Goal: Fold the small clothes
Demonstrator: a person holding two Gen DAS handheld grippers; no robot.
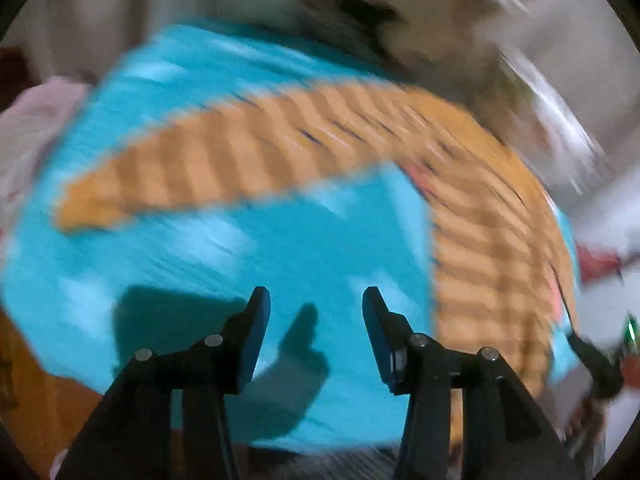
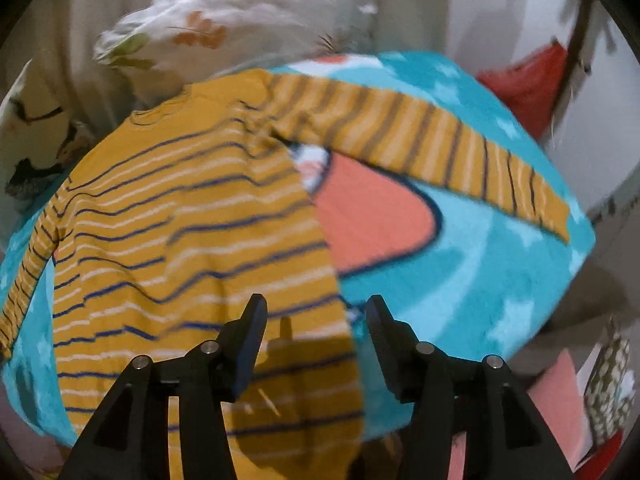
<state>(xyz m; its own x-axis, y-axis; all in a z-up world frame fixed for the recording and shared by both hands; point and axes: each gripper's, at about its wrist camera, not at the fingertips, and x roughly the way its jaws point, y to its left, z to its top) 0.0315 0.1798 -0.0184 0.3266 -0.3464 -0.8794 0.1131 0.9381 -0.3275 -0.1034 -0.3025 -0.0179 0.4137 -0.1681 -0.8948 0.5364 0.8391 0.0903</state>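
1. A turquoise blanket [image 2: 460, 264] with pale blotches and a coral shape outlined in dark blue covers the work surface and fills most of both views; the left wrist view is badly smeared by motion blur.
2. A mustard-yellow striped long-sleeve shirt [image 2: 192, 240] lies spread flat on the blanket, collar at the far end, hem toward the right wrist camera. One sleeve [image 2: 432, 148] stretches out across the turquoise toward the right; the other runs down the left edge of the blanket. In the left wrist view the shirt [image 1: 480, 240] sits to the right, with a sleeve reaching leftward across the blanket.
3. A white pillow with a leaf print [image 2: 224, 28] lies beyond the collar, just past the blanket's far edge.
4. Something red [image 2: 532, 80] sits off the blanket to the far right; what it is cannot be told.
5. The right gripper [image 2: 316, 320] hangs over the shirt's hem edge, jaws spread wide, holding nothing.
6. The left gripper [image 1: 316, 312] hangs over bare blanket, well left of the shirt's body, jaws likewise spread wide and empty; its shadow falls on the turquoise below.
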